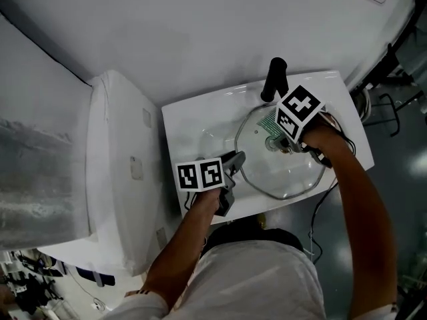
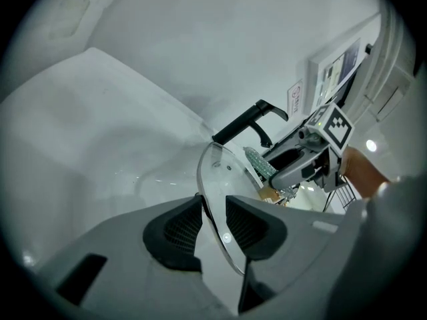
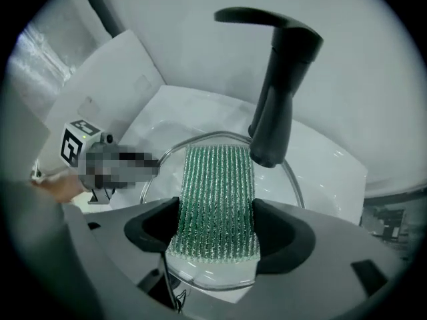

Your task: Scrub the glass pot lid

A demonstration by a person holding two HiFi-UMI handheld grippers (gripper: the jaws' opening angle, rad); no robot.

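The glass pot lid (image 1: pixel 280 172) lies tilted in the white sink (image 1: pixel 193 122), below the black faucet (image 1: pixel 275 79). My left gripper (image 1: pixel 237 159) is at the lid's left edge. In the left gripper view the lid's rim (image 2: pixel 217 185) runs between the jaws of the left gripper (image 2: pixel 215 222), which stand a little apart around it. My right gripper (image 1: pixel 283 145) is over the lid's middle, shut on a green scrub sponge (image 3: pixel 217 199). The sponge sticks out forward from the right gripper (image 3: pixel 217 235) and lies on the glass just before the faucet (image 3: pixel 280 92).
A white toilet cistern (image 1: pixel 127 172) stands directly left of the sink. Black cables and a metal frame (image 1: pixel 387 105) are at the right, past the sink's edge. The white wall rises close behind the faucet.
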